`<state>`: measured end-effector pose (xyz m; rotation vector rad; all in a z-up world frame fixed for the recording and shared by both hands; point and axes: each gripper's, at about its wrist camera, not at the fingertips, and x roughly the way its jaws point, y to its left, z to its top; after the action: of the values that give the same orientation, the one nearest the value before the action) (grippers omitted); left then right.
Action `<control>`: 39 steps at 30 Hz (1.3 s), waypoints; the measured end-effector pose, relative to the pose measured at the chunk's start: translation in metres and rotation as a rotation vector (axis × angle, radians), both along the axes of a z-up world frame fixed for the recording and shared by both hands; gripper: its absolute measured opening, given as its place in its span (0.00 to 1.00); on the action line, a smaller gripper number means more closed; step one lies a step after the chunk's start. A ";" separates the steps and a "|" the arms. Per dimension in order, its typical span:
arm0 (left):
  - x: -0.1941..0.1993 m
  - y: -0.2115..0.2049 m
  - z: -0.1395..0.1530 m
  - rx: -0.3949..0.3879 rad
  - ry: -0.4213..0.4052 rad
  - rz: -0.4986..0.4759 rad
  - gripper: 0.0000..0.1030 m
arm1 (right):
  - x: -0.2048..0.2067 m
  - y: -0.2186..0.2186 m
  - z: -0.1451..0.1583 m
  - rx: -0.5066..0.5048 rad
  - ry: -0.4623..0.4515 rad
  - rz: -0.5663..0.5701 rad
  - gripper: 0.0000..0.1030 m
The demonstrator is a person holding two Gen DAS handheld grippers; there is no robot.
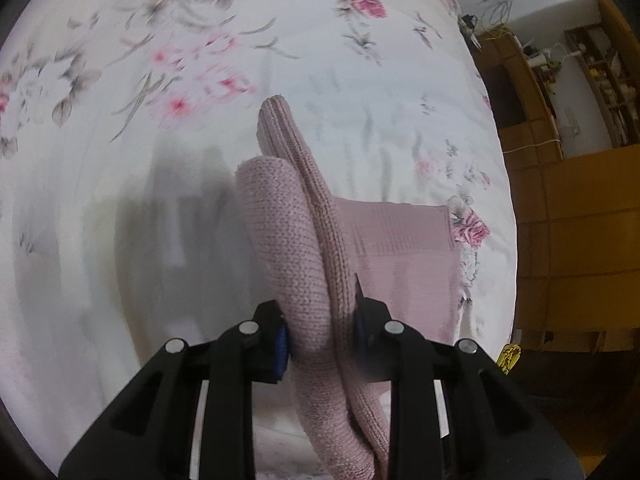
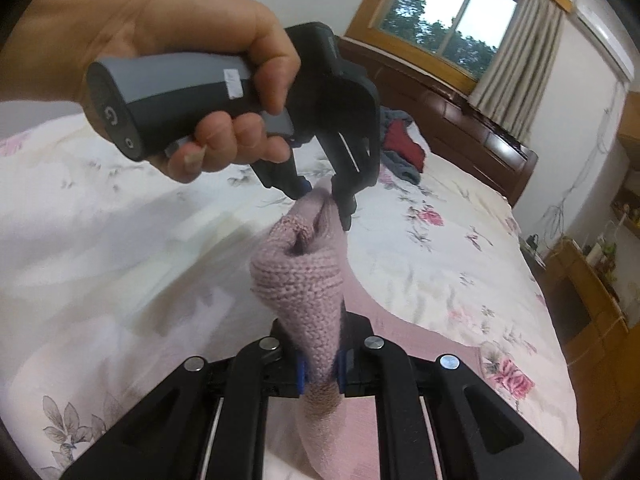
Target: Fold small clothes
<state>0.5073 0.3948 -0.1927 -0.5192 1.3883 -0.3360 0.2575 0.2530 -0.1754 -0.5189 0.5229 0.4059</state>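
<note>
Both grippers are on the garment here. The left gripper point(image 1: 320, 344) has its two black fingers clamped tight on a bunched fold of the pink knit sweater point(image 1: 296, 248), the fabric squeezed between the blue pads point(image 1: 282, 346). From there the knit rises in two thick rolls away from the camera, while the rest of the sweater lies flat on the floral bedsheet point(image 1: 160, 80) just to the right.

Over in the right wrist view, the right gripper point(image 2: 320, 368) is also closed firmly on the pink knit, a puckered wad of it standing up between the fingers. Just beyond, the left gripper appears from outside, pinching the top of that same bunch, and a hand point(image 2: 192, 80) is wrapped around its grey handle point(image 2: 168, 96). So the sweater is lifted off the bed at two neighbouring points, its lower part trailing onto the sheet.

Farther back on the bed, a pile of red and blue clothes point(image 2: 402, 148) sits near the dark wooden headboard point(image 2: 460, 124), under a curtained window point(image 2: 444, 20).
</note>
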 end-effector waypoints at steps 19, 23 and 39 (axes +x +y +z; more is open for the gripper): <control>-0.004 -0.085 0.076 0.117 -0.059 -0.061 0.22 | -0.001 -0.063 0.045 0.133 -0.004 -0.107 0.10; -0.004 -0.104 0.082 0.138 -0.065 -0.074 0.22 | -0.001 -0.077 0.048 0.161 0.004 -0.130 0.10; 0.010 -0.188 0.064 0.206 -0.046 -0.125 0.22 | 0.007 -0.138 0.037 0.250 0.074 -0.217 0.10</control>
<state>0.5178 0.2069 -0.1289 -0.2547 1.3955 -0.3003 0.2644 0.1150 -0.1380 -0.2040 0.5836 0.2782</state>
